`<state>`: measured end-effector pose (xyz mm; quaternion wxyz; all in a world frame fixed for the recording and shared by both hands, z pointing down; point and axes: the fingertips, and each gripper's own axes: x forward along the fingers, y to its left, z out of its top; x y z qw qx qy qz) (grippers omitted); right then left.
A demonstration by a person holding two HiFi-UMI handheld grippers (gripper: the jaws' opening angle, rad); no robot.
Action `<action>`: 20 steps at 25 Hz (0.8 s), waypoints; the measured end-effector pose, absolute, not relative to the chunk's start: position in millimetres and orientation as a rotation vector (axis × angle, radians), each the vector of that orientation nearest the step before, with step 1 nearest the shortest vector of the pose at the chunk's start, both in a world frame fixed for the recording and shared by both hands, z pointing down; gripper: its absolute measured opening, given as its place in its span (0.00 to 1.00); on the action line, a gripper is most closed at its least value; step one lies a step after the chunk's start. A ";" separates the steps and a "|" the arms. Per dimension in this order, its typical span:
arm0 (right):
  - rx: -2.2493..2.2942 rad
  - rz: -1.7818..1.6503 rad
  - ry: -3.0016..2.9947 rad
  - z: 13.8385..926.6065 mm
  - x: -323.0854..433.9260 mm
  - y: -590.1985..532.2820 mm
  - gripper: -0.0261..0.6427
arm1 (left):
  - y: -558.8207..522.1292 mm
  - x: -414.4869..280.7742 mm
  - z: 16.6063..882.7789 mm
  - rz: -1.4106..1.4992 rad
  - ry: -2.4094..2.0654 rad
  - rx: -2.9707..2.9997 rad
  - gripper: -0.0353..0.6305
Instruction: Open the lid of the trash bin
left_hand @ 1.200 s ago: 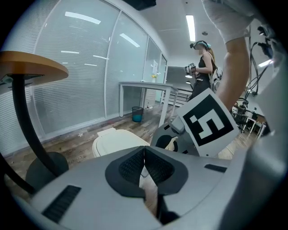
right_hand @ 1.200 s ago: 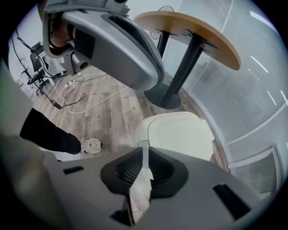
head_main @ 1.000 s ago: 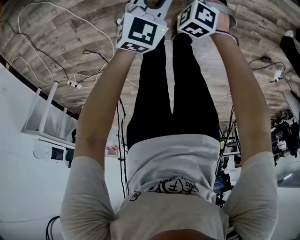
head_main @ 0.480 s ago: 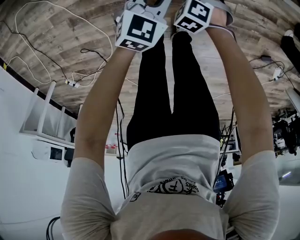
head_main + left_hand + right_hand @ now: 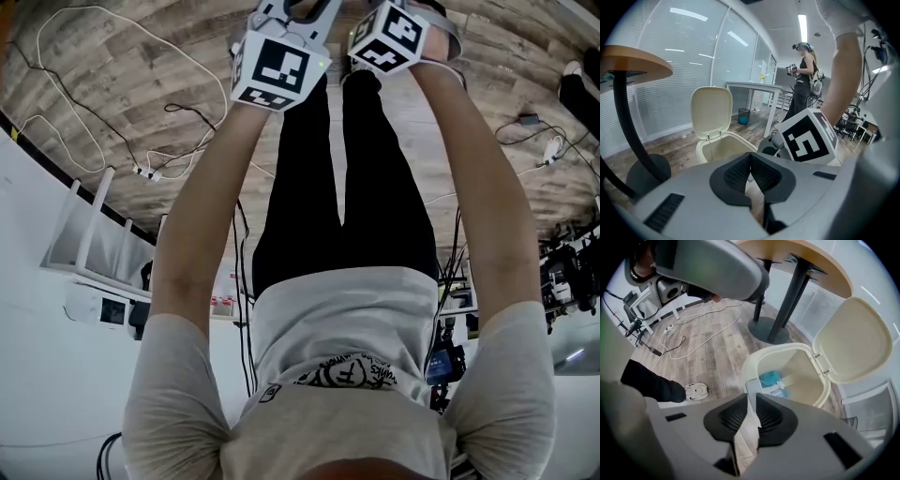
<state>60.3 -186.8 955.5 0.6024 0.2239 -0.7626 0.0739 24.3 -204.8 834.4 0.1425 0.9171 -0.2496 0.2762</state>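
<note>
- Both hand-held tools hang near the cream plastic trash bin (image 5: 806, 383) and point toward it, so each camera looks along its jaws at the opening.
- Left gripper (image 5: 750, 157): its jaw tips are pressed together with nothing between them. I judge it idle, since nothing seems left to lift.
- Right gripper (image 5: 751, 399): its jaws are a thin slit apart and grip nothing. A small grey tab (image 5: 752, 385) at the bin's near rim shows beyond the tips.
- The cream rounded lid (image 5: 853, 338) stands upright on its hinge at the bin's far rim, so the opening looks done.
- Blue-and-white rubbish (image 5: 771, 379) lies inside the bin.
- A round wooden table on a black stem (image 5: 806, 258) stands just beyond the bin.
</note>
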 end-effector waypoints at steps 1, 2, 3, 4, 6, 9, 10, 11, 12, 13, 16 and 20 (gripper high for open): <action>0.538 0.178 -1.774 951.5 61.2 -189.4 0.14 | -206.3 24.8 832.0 0.801 -0.721 2.653 0.08; 0.553 0.184 -1.781 946.8 62.1 -190.9 0.13 | -207.2 25.3 829.2 0.808 -0.720 2.658 0.08; 0.565 0.190 -1.787 941.5 63.1 -191.2 0.13 | -207.4 26.3 825.6 0.809 -0.718 2.660 0.08; 0.576 0.197 -1.793 935.6 64.0 -191.2 0.12 | -207.8 27.9 820.7 0.802 -0.717 2.660 0.08; 0.602 0.205 -1.809 921.6 65.4 -193.1 0.11 | -211.8 31.6 807.8 0.763 -0.729 2.655 0.08; 0.655 0.211 -1.845 895.2 67.8 -198.2 0.11 | -221.2 35.0 785.0 0.695 -0.770 2.647 0.08; 0.675 0.216 -1.857 885.7 68.5 -199.9 0.11 | -223.9 34.8 777.1 0.676 -0.786 2.646 0.08; 0.695 0.223 -1.869 876.0 69.4 -201.5 0.11 | -225.9 34.2 769.1 0.661 -0.800 2.645 0.08; 0.716 0.232 -1.879 866.0 70.7 -202.3 0.11 | -226.8 33.7 761.0 0.648 -0.812 2.644 0.08; 0.734 0.243 -1.886 856.0 72.9 -202.2 0.11 | -226.8 33.8 752.6 0.635 -0.820 2.641 0.08; 0.786 0.273 -1.907 826.7 80.2 -202.2 0.11 | -225.3 34.9 725.4 0.592 -0.839 2.633 0.08; 0.851 0.312 -1.973 783.3 81.1 -209.9 0.07 | -226.7 30.8 689.2 0.558 -0.873 2.635 0.08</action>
